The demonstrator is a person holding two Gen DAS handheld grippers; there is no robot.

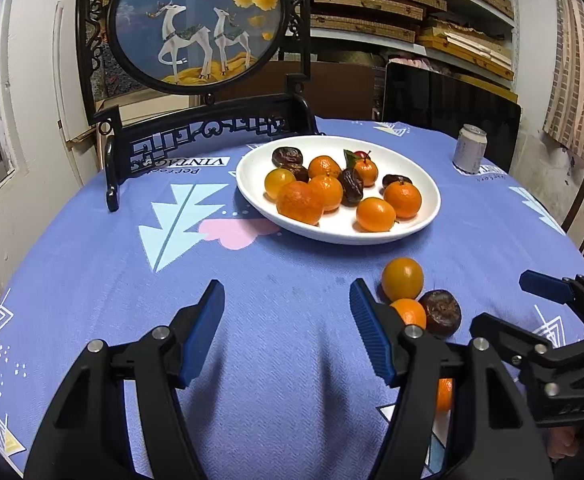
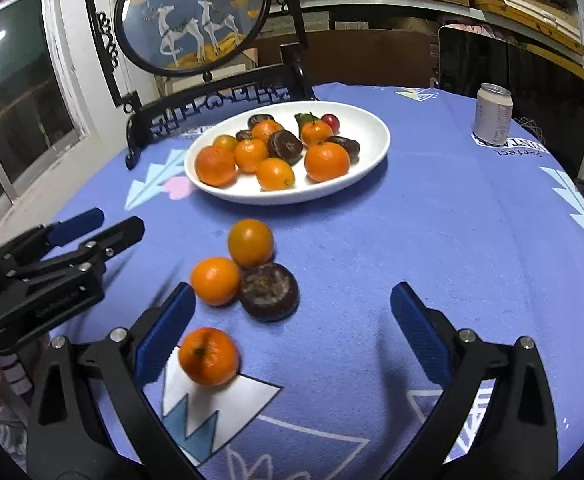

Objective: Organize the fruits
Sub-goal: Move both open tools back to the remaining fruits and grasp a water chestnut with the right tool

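A white oval plate (image 2: 366, 152) sits toward the far side of the tabletop (image 2: 432, 248), which is covered with a blue patterned cloth. The plate holds a heap of fruit – small oranges, dark brown dried pieces and one red cherry-like fruit. Four pieces lie loose on the cloth, nearer the cameras: a yellow-orange fruit (image 2: 251, 242), an orange (image 2: 215, 281) and a dark brown flat fruit (image 2: 269, 290) touching one another in a cluster, and a lone orange (image 2: 209, 356) just beside them.

The right hand-held gripper (image 2: 292, 336) stands wide open with nothing clamped; the lone orange rests on the cloth just inside its left finger. The left hand-held gripper (image 1: 288, 332) is about half open over bare cloth – empty, with the cluster just outside its right finger.

Behind the plate stands a black carved frame with a round deer picture (image 1: 190, 20); a drink can (image 2: 493, 114) stands to the right.
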